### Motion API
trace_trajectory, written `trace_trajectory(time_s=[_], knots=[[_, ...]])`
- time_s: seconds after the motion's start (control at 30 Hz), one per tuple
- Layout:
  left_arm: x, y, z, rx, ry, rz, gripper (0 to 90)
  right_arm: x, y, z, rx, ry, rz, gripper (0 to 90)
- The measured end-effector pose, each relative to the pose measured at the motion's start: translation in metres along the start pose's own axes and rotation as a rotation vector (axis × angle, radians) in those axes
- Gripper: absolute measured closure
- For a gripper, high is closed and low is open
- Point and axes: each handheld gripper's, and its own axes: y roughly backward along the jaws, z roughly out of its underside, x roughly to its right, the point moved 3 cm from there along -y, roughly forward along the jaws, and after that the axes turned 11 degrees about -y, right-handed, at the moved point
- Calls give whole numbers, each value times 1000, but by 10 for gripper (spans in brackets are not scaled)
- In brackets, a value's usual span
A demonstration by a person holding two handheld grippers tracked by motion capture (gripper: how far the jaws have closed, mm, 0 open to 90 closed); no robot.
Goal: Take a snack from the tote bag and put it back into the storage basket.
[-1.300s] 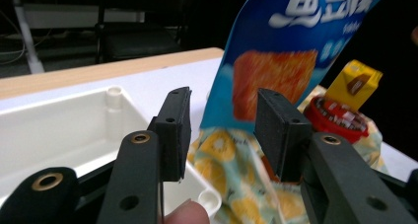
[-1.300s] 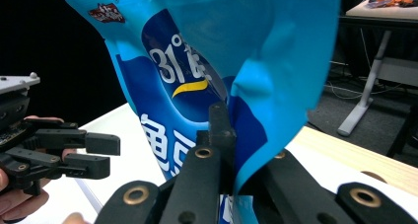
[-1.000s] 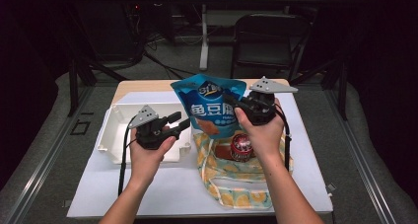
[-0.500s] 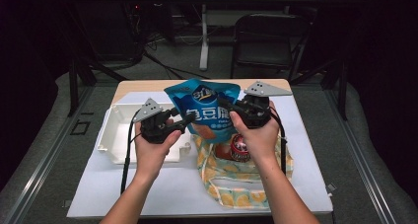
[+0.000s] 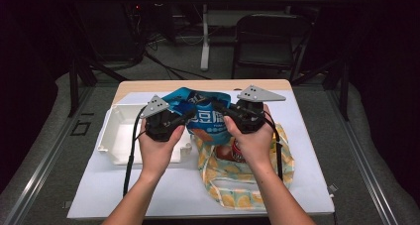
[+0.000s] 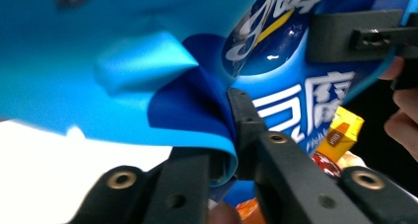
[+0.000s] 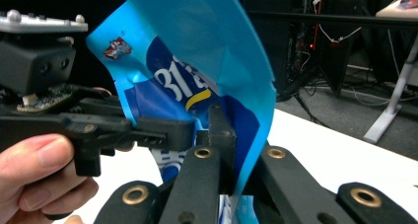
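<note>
A blue snack bag [image 5: 205, 120] with white lettering hangs above a patterned cloth tote [image 5: 247, 188]. My left gripper [image 5: 189, 116] has just been closing and is now shut on the bag's left edge; in the left gripper view the blue foil [image 6: 123, 61] is pinched between its jaws [image 6: 231, 135]. My right gripper [image 5: 221, 111] is shut on the bag's right side. The right gripper view has the foil [image 7: 207, 46] clamped in its jaws [image 7: 229, 135], with the left gripper [image 7: 148, 128] facing it.
A white tray [image 5: 115, 133] sits on the table at the left, beside the left hand. Inside the tote lie a red round item [image 5: 238, 150] and a small yellow box [image 6: 340, 135]. A chair [image 5: 270, 36] stands beyond the table's far edge.
My left gripper moved right from the tray to the bag and closed on its left edge. The bag now sits lower and more crumpled between the two grippers.
</note>
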Motion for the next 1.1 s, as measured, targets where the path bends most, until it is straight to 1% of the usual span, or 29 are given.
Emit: trace_trajectory(time_s=[0.1,0.13,0.17,0.23,0.3,0.33,0.4,0.5,0.57,0.63,0.73,0.87,1.03,1.1], knots=[[-1,3,-6,13,18,14,895,-1,2,-1,24,11,0,899],[-1,4,-7,15,15,17,896,-2,3,-2,28,19,2,893],[-2,5,-9,20,21,21,897,-3,4,-3,31,32,5,877],[-4,8,-11,37,39,32,898,-6,6,-4,42,47,16,794],[-6,11,-12,41,41,21,899,-7,9,-4,44,53,20,659],[-7,13,-12,42,41,14,898,-6,10,-3,36,53,25,618],[-10,16,-12,41,40,12,899,-3,12,1,33,47,24,545],[-15,23,-11,51,47,3,898,4,16,9,17,33,28,472],[-19,27,-12,61,51,-10,898,9,19,15,6,18,33,448],[-23,32,-12,65,45,-13,898,15,23,21,4,6,32,435],[-31,39,-12,69,55,-29,898,23,31,30,2,-14,41,421],[-42,48,-10,62,46,-55,898,32,40,40,-1,-16,57,397],[-57,57,-3,54,64,-86,897,39,49,51,-14,-15,84,369],[-63,61,-1,53,72,-96,898,42,53,56,-12,-25,87,365]])
